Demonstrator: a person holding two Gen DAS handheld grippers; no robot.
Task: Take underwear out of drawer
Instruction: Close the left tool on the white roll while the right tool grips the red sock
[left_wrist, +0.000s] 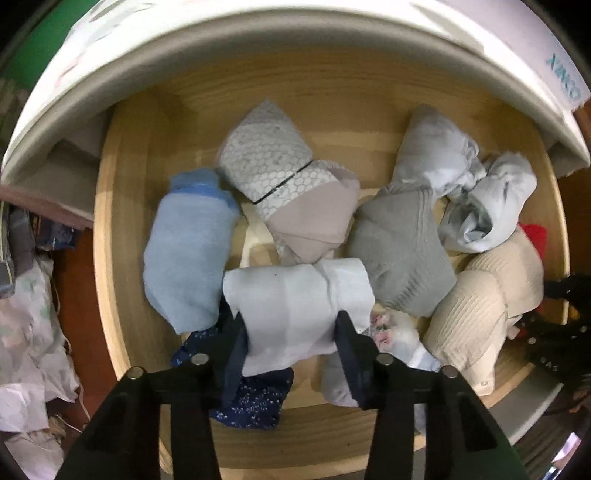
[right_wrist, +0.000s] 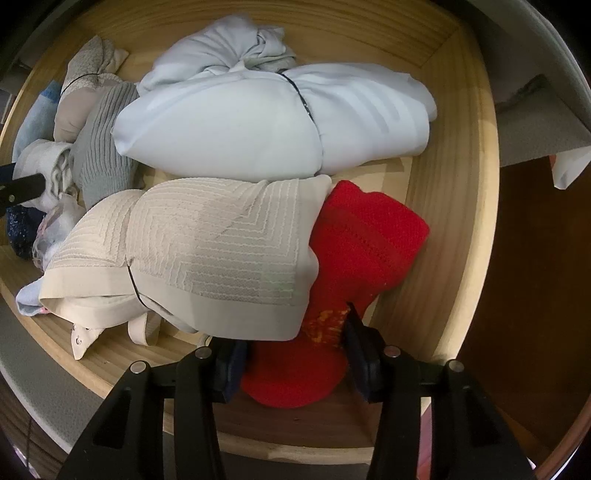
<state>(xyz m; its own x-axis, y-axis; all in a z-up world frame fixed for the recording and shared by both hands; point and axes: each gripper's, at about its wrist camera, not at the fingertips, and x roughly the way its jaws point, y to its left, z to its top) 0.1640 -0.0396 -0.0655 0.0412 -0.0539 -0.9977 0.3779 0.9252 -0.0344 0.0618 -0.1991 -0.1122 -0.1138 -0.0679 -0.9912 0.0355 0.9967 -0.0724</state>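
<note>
Underwear fills the wooden drawer in folded bundles, and I have a gripper on two of them. In the left wrist view my left gripper points down over the white bundle at lower centre; the jaws are part-way in and both pads press into the cloth, so I judge it held. In the right wrist view my right gripper straddles the red piece at lower right, jaws part-way in too. The right pad touches the red cloth, but the left pad is hidden under the edge of the cream ribbed bundle, so I cannot tell whether that grip is clean. That is my main worry: the cream bundle lies over the red piece's left side, so lifting red could drag cream along or tip it over the front wall. On the left, the white bundle sits on a navy dotted piece and against a floral scrap at lower right; if my pads have caught a lower layer, that will ride up with it. The white bundle is only loosely folded and pinched near its lower end, so it may unroll or slip out as it rises. The blue bundle to its left and the grey one to its right are close enough to be nudged.
</note>
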